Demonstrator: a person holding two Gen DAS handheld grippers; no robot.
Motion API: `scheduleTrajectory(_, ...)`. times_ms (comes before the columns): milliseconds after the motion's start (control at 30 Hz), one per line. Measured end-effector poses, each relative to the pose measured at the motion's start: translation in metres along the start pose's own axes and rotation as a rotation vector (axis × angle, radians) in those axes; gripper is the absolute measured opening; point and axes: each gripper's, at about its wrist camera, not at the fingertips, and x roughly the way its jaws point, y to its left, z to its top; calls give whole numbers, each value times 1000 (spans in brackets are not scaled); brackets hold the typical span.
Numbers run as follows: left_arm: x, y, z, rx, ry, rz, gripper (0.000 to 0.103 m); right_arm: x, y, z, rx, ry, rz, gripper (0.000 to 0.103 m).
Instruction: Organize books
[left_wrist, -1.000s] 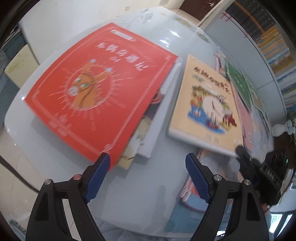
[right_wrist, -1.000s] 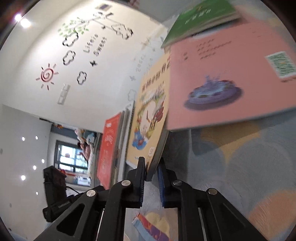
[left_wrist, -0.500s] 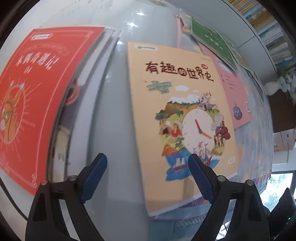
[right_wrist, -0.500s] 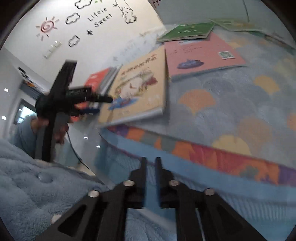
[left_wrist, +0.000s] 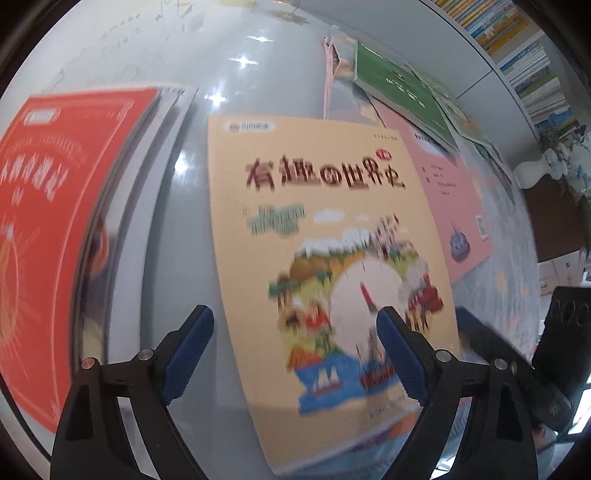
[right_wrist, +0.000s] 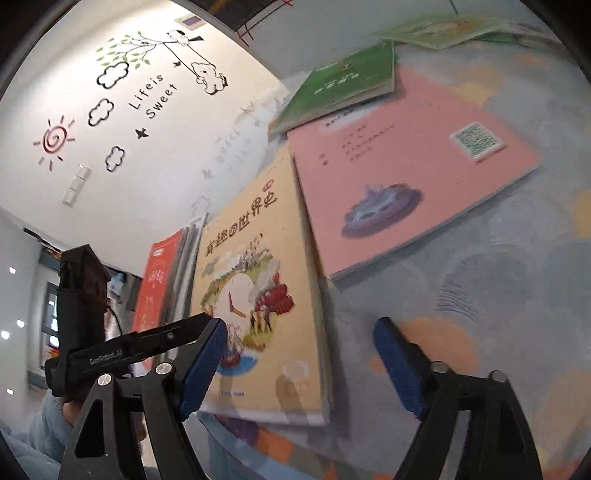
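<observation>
While the right claw (right_wrist: 295, 354) is opening, empty, and the left claw (left_wrist: 295, 350) hangs released above the yellow book (left_wrist: 325, 266) — its near edge overhanging the tabletop (left_wrist: 177, 221) — a clumsy nudge could tip it off.

Clock-cover book (left_wrist: 325, 266) between book stack (left_wrist: 55, 229), QR-code book (left_wrist: 454, 206)
</observation>
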Motion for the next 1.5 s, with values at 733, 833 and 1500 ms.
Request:
scheduleTrajectory(733, 5, -13, 1, 53, -22, -12, 102, 15, 5, -17, 29, 14, 128, 90)
scheduleTrajectory(833, 6, -14, -2, 51, -11, -15, 102, 15, 6, -19, 39, 12, 134, 90)
scheduleTrajectory(1500, -12, 2, -38, 136, 59, -128, 101, 15, 49, -46, -35, -22, -125, 36)
